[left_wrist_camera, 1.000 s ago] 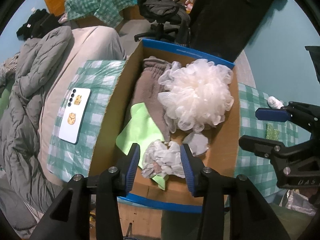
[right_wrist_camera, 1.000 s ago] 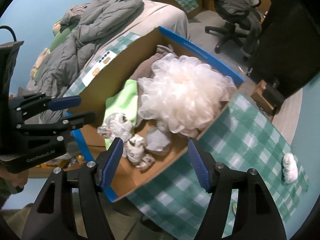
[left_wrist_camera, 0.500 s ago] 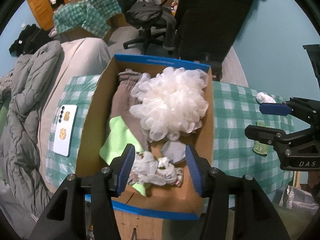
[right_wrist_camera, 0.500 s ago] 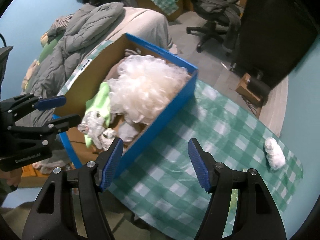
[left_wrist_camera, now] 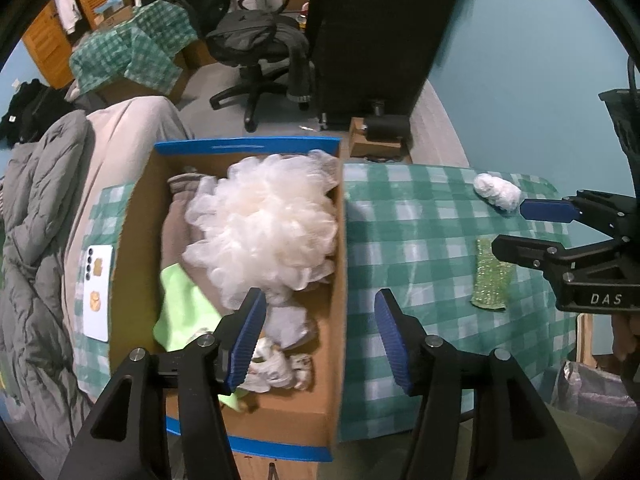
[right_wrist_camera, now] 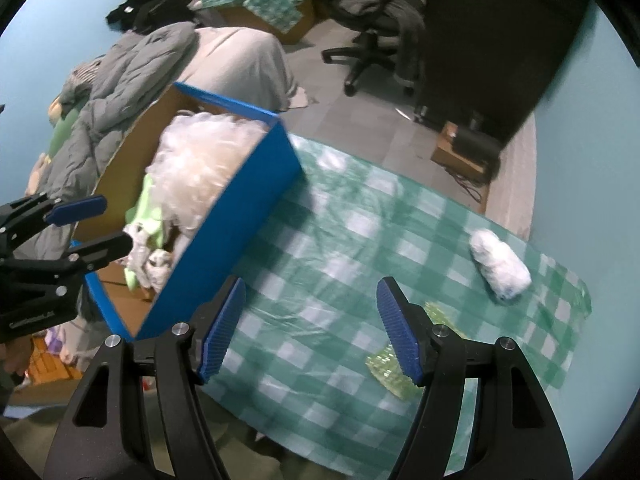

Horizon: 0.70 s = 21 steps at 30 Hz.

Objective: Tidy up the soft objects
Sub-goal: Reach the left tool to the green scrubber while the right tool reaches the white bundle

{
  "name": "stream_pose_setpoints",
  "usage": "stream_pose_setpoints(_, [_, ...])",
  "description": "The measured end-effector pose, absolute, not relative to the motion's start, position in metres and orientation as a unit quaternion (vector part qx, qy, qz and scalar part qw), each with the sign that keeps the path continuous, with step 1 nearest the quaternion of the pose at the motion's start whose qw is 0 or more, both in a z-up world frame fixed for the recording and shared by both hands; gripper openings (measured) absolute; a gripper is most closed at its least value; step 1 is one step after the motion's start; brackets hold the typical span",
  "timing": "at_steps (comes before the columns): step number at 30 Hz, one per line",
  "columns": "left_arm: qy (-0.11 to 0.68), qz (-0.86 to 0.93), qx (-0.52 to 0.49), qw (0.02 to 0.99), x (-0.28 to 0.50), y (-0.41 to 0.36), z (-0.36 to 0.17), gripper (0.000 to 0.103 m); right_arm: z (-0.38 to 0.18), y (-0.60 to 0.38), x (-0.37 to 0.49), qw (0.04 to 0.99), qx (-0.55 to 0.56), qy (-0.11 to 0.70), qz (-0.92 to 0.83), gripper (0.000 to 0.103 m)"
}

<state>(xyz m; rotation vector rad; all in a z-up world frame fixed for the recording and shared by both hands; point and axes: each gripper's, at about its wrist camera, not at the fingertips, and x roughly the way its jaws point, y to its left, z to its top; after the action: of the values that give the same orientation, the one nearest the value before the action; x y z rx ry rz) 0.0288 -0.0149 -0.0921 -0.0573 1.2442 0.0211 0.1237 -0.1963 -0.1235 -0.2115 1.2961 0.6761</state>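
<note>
A blue cardboard box (left_wrist_camera: 338,248) (right_wrist_camera: 240,208) on the checked tablecloth holds a white mesh pouf (left_wrist_camera: 264,220) (right_wrist_camera: 192,168), a green cloth (left_wrist_camera: 182,308), a brown cloth (left_wrist_camera: 174,224) and crumpled white pieces (left_wrist_camera: 276,368). My left gripper (left_wrist_camera: 320,336) hovers over the box's right wall; its jaws are opening and hold nothing. My right gripper (right_wrist_camera: 310,328) is open and empty above the bare tablecloth. A white rolled bundle (left_wrist_camera: 496,192) (right_wrist_camera: 500,264) and a glittery green sponge (left_wrist_camera: 490,276) (right_wrist_camera: 394,364) lie on the cloth to the right.
A white phone (left_wrist_camera: 97,292) lies left of the box. A grey quilt (left_wrist_camera: 32,240) covers a bed at the left. An office chair (left_wrist_camera: 260,56) and a dark cabinet (left_wrist_camera: 372,40) stand behind. The table's far edge (right_wrist_camera: 400,168) drops to the floor.
Both grippers have moved right, away from the box interior. The left jaws have widened and left the crumpled white pieces lying in the box. The right gripper now hangs over the tablecloth.
</note>
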Motion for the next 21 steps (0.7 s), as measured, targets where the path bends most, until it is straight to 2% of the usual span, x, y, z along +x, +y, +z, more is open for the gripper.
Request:
stream_pose_setpoints(5, [0.585,-0.001,-0.019,0.811,0.038,-0.032,-0.094,0.061,-0.128,-0.222,0.131,0.744,-0.091,0.595,0.291,0.07])
stream_pose_setpoints(7, [0.585,-0.005,-0.016,0.811,0.043,-0.041,-0.094,0.067,-0.131,-0.232,0.133,0.745,-0.091,0.597,0.283,0.073])
stream_pose_setpoints(13, [0.585,-0.021,0.007,0.811,0.057,-0.066,-0.096,0.072,-0.144,-0.265,0.147,0.746,-0.092,0.607,0.258,0.074])
stream_pose_setpoints(21, [0.592,-0.047,0.03,0.804,0.083,-0.099,-0.11,0.073,-0.168,-0.301,0.173,0.738,-0.104,0.621,0.244,0.074])
